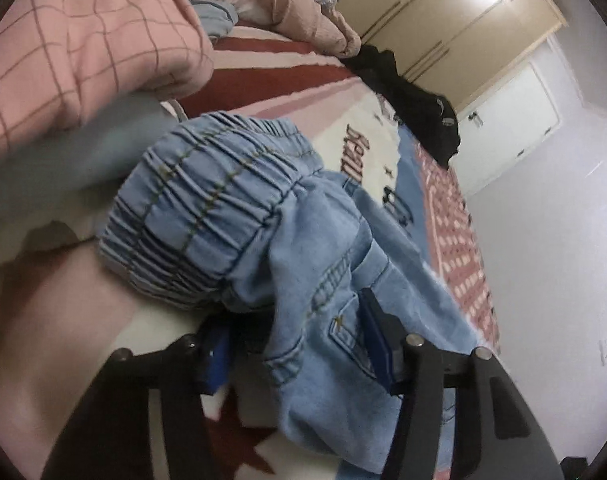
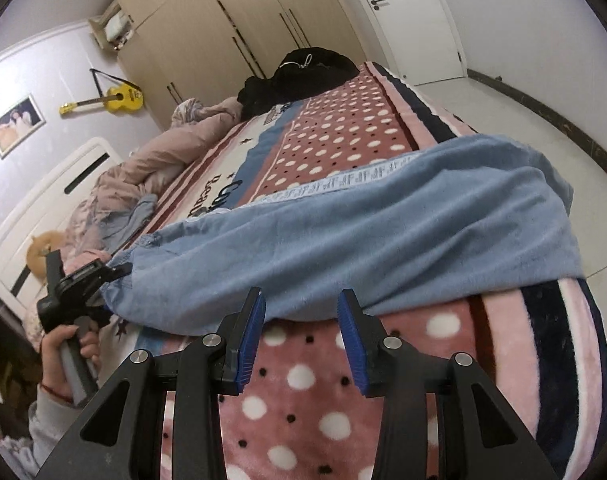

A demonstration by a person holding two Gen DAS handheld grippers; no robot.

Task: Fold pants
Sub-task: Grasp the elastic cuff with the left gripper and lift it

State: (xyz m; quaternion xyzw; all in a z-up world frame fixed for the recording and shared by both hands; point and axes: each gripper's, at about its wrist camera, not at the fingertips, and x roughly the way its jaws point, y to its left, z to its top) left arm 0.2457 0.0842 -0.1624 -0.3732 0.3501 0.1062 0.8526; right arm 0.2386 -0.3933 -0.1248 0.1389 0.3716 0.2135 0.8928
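The pants (image 2: 343, 216) lie stretched across the near end of the bed (image 2: 383, 128), on its dotted pink blanket (image 2: 303, 380), one end hanging towards the floor side. They are soft, light denim that will sag and crease wherever it is lifted, so in my judgement the best holds are the thick parts: the gathered elastic waistband (image 1: 207, 216) and the stitched pocket seams, which give the pads something to bite. The left gripper (image 1: 299, 344) has denim between its fingers near the back pocket (image 1: 343, 320); the jaws stand part-way closed, and whether the pads actually press the cloth I cannot tell. The right gripper (image 2: 301, 340) hovers just short of the near edge of the pants, jaws apart with nothing between them. The left wrist view shows the waistband and pocket close up, which the right view lacks. The right wrist view shows the whole length of the pants, the person's hand (image 2: 69, 354) on the left tool, and a yellow guitar (image 2: 111, 100) on the wall.
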